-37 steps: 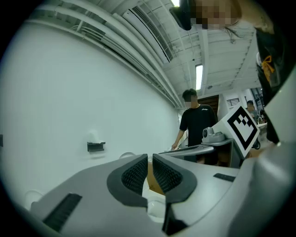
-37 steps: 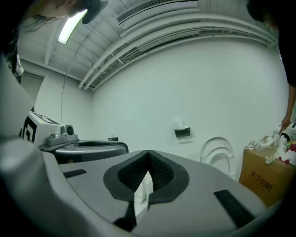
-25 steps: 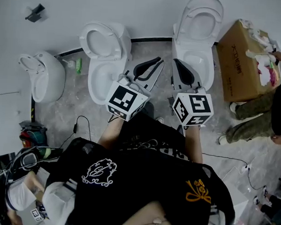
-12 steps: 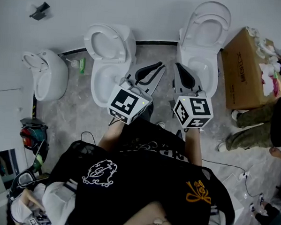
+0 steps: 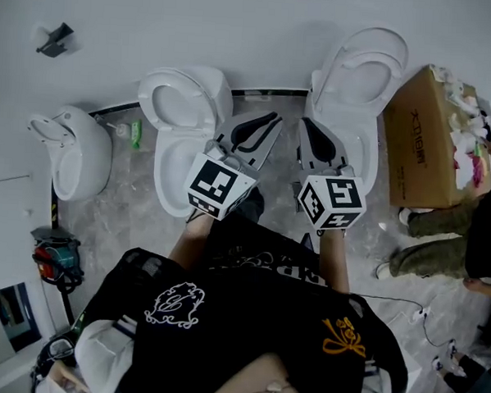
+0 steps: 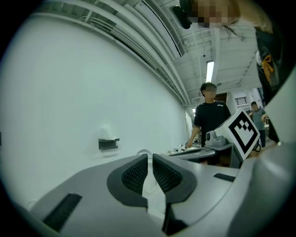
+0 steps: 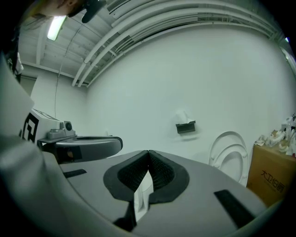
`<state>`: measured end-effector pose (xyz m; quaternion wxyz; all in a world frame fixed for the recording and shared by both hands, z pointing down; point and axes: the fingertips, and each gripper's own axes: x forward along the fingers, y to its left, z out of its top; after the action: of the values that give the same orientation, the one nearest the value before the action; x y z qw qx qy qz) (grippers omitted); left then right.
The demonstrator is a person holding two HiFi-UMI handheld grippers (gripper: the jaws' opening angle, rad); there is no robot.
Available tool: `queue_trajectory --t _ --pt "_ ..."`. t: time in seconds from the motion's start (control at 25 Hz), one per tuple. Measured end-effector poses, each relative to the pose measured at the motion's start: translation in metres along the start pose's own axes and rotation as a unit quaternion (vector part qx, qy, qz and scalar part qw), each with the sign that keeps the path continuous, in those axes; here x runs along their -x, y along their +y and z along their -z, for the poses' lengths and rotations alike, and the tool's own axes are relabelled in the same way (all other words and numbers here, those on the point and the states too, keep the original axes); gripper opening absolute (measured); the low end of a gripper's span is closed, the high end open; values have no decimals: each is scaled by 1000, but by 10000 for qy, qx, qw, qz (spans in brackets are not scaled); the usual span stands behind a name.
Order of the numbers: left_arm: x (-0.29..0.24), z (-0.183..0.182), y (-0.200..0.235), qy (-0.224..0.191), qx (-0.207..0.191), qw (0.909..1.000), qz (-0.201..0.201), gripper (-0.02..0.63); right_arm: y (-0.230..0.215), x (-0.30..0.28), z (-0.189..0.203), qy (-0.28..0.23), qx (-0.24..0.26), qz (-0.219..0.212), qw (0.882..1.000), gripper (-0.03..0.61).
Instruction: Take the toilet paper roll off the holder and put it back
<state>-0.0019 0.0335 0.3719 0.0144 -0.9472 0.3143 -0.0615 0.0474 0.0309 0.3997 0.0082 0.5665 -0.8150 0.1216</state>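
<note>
Holder (image 5: 55, 38): on the wall (image 5: 238, 27), 10 o'clock in head view, well apart from both grippers. Roll (image 7: 182, 115): a white lump on top of the holder (blurry, shape unclear), nothing touching it.

Urinal (image 5: 76, 146) at 9 o'clock, against the wall. Green bottle (image 5: 136, 133) stands on the floor (image 5: 130, 202) between the urinal and the left toilet (image 5: 184, 106), which is at 11 o'clock with its lid up.

Left gripper (image 6: 150, 159): held about level in front of the person, aimed at the wall. Its fingers (image 6: 136, 173) are a narrow slit apart with nothing between them. In the left gripper view the holder is at 10 o'clock from the fingertips, far off.

Right gripper (image 7: 148, 157): just beside the left one, roughly parallel. Its fingers (image 7: 159, 173) are closed tip to tip and empty. In the right gripper view the holder is at 1 o'clock from the fingertips.

Right toilet (image 5: 358, 74) is at 1 o'clock, lid up against the wall. Box (image 5: 425, 135) is at 2 o'clock, just beside that toilet, cardboard and stuffed with crumpled stuff. A bystander (image 5: 427, 254) in olive trousers is at 3 o'clock, next to the box.
</note>
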Motion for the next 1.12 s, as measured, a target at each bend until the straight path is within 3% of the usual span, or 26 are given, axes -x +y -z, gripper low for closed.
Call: queue_trajectory --t 0.64,1.12 --pt "-46 -11 167 -338 -1 9993 186 48 1 -167 -32 106 162 257 9995 15" --pt "-78 -10 217 -381 8 9978 534 48 -20 -217 -49 66 191 655 9976 15"
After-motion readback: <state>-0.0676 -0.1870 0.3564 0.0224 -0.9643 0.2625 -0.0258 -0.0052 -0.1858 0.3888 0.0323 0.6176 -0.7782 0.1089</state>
